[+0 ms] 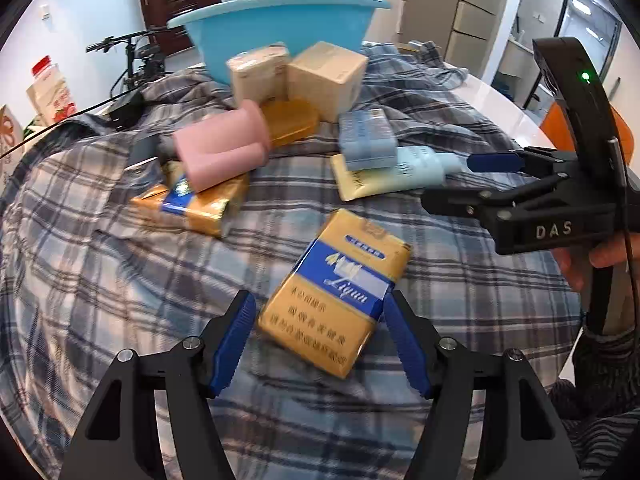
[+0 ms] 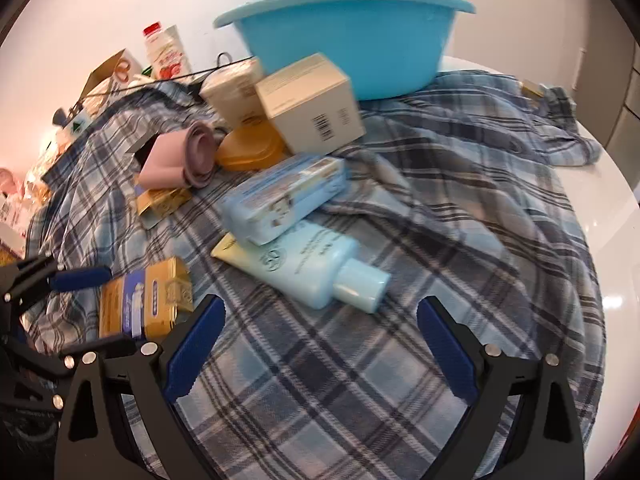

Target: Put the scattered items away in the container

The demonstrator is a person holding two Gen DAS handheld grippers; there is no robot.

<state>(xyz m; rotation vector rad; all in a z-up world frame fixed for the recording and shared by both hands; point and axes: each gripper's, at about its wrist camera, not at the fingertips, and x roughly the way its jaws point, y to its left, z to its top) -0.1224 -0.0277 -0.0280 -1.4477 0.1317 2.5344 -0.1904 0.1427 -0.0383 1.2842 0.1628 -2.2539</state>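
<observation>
A table covered by a plaid cloth point(image 1: 120, 264) holds a scatter of packaged goods. At the far edge stands a blue basin point(image 2: 352, 40), the container for the task. Only its outer wall and rim show, so its contents cannot be told. Every item in view lies outside it, so by this judgement most of the tidying is left to do.

Nearest the left gripper point(image 1: 316, 344) lies a yellow pack point(image 1: 336, 292) with a blue band. The jaws stand apart on either side of its near end, and the pads do not appear to press it. A second yellow pack point(image 1: 192, 204) lies further left, with a pink roll point(image 1: 220, 144) resting on it. Behind them sit an amber soap dish point(image 1: 292, 120) and two beige boxes point(image 1: 296, 76), just in front of the basin.

To the right lie a pale blue wipes pack point(image 2: 284, 196) and, partly under it, a blue tube point(image 2: 312, 268) with its cap toward the viewer. The right gripper point(image 2: 320, 344) hovers near the tube's cap, jaws wide apart, holding nothing. A hand point(image 1: 584, 260) grips its handle at the right edge.
</observation>
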